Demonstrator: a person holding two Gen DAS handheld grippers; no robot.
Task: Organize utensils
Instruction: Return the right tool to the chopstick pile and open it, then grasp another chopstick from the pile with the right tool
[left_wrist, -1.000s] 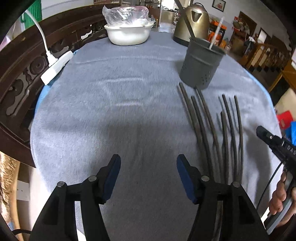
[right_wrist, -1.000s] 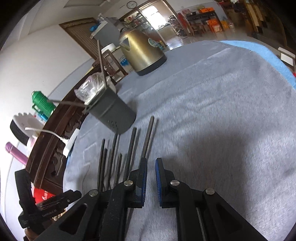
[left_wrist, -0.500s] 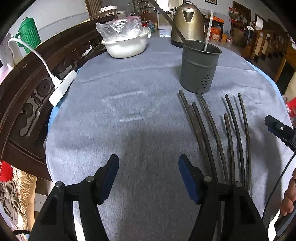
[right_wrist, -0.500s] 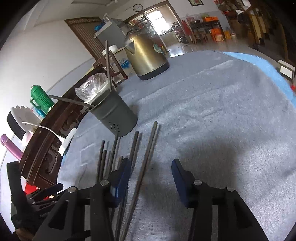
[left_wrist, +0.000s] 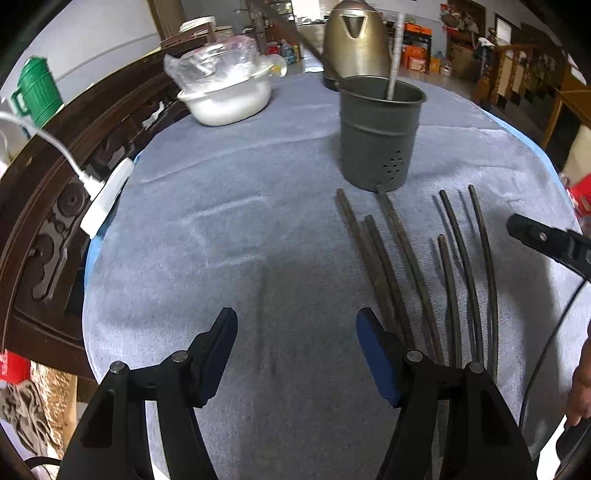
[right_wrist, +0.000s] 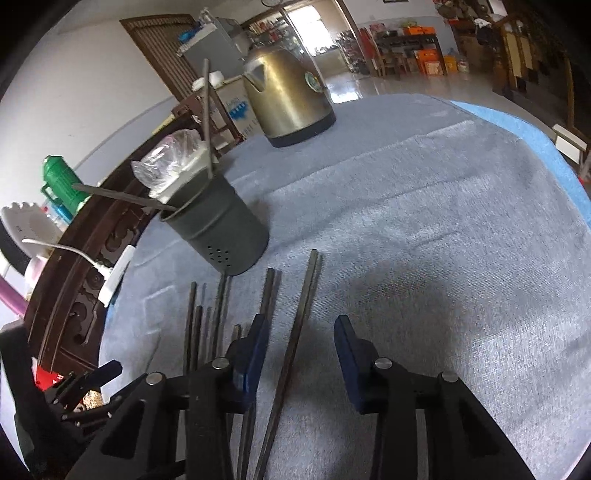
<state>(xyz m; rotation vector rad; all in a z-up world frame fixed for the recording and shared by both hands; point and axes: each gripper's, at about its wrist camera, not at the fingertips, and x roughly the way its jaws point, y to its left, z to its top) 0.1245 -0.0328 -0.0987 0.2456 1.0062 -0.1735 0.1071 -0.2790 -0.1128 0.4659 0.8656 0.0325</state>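
Observation:
A dark grey metal utensil holder (left_wrist: 376, 140) (right_wrist: 221, 229) stands upright on the grey table cloth (left_wrist: 221, 240) with a few sticks leaning out of it. Several dark chopsticks (left_wrist: 391, 266) lie side by side in front of it. My left gripper (left_wrist: 295, 325) is open over bare cloth, left of the chopsticks, with nothing between its fingers. My right gripper (right_wrist: 301, 328) hovers over the near ends of the chopsticks. Its jaws are closing, and one chopstick (right_wrist: 304, 291) lies between them on the cloth, with the pads clear of it.
A brass-coloured kettle (left_wrist: 354, 33) (right_wrist: 284, 99) and a white bowl under a plastic bag (left_wrist: 229, 99) stand at the far side. A white power strip (left_wrist: 107, 195) lies on the carved dark wood rail (left_wrist: 37, 221) at the left edge. A green jug (left_wrist: 37, 92) stands behind.
My right gripper has gone from nearly shut to open, and a chopstick now lies between its fingers. Both hands have drawn back a little from the holder. The left gripper stays open.

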